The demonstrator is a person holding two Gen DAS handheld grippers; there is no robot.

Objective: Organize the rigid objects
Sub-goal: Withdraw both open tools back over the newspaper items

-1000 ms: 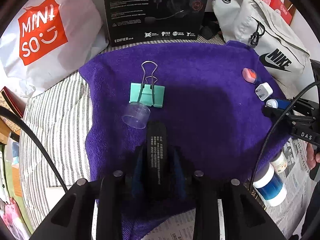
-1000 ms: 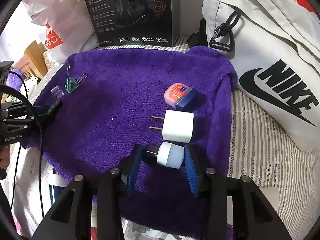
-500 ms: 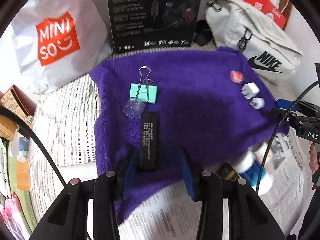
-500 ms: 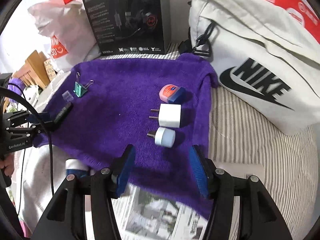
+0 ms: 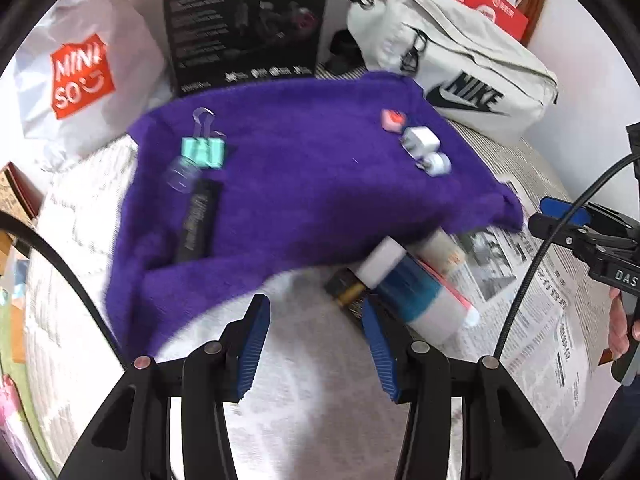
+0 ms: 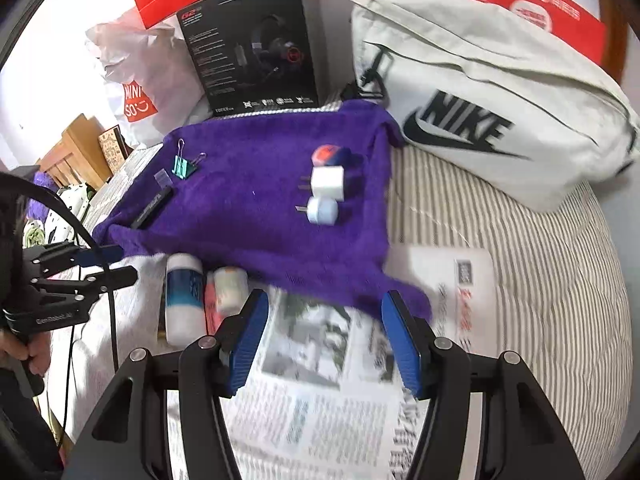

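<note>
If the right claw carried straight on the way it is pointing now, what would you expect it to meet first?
Most likely the newspaper lying directly beneath the right claw, whose jaws are opening with nothing between them. Just beyond that lies the near edge of the purple towel, though the fisheye view leaves depth uncertain.

"nike" is printed on the grey bag (image 6: 480, 92), "miniso" on the white plastic bag (image 5: 80, 76), "hecate" on the black headset box (image 6: 256, 40).
</note>
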